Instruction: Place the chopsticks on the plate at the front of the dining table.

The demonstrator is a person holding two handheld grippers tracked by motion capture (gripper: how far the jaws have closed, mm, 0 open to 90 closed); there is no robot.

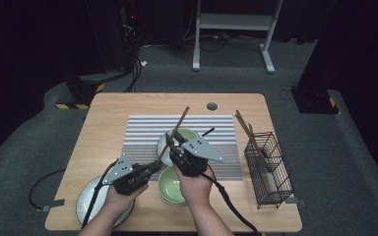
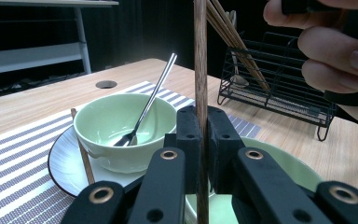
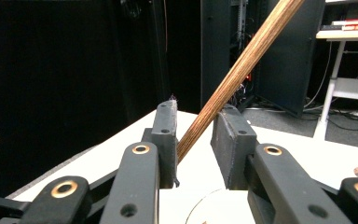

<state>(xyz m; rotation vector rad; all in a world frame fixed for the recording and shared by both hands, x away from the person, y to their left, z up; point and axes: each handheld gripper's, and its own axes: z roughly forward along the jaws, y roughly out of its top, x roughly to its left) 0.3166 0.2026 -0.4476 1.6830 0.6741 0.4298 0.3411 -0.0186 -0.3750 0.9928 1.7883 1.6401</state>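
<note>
A long wooden chopstick (image 1: pixel 177 128) stands tilted over the striped placemat (image 1: pixel 142 128). My left gripper (image 1: pixel 156 164) is shut on its lower part; in the left gripper view the chopstick (image 2: pixel 200 70) rises straight up from between the closed pads of the left gripper (image 2: pixel 204 126). Higher on the stick, my right gripper (image 1: pixel 174 142) sits around it. In the right gripper view the chopstick (image 3: pixel 242 65) crosses diagonally between the jaws of the right gripper (image 3: pixel 193 135), close to the left pad with a gap on the right, so that gripper is open.
A green bowl (image 2: pixel 116 121) holding a metal spoon (image 2: pixel 151 100) sits on a plate (image 2: pixel 65 163), with another chopstick (image 2: pixel 81 149) lying on it. A second green bowl (image 1: pixel 172 184) is near the front edge. A black wire rack (image 1: pixel 268 167) with chopsticks (image 1: pixel 248 130) stands right; a white plate (image 1: pixel 86 199) lies front left.
</note>
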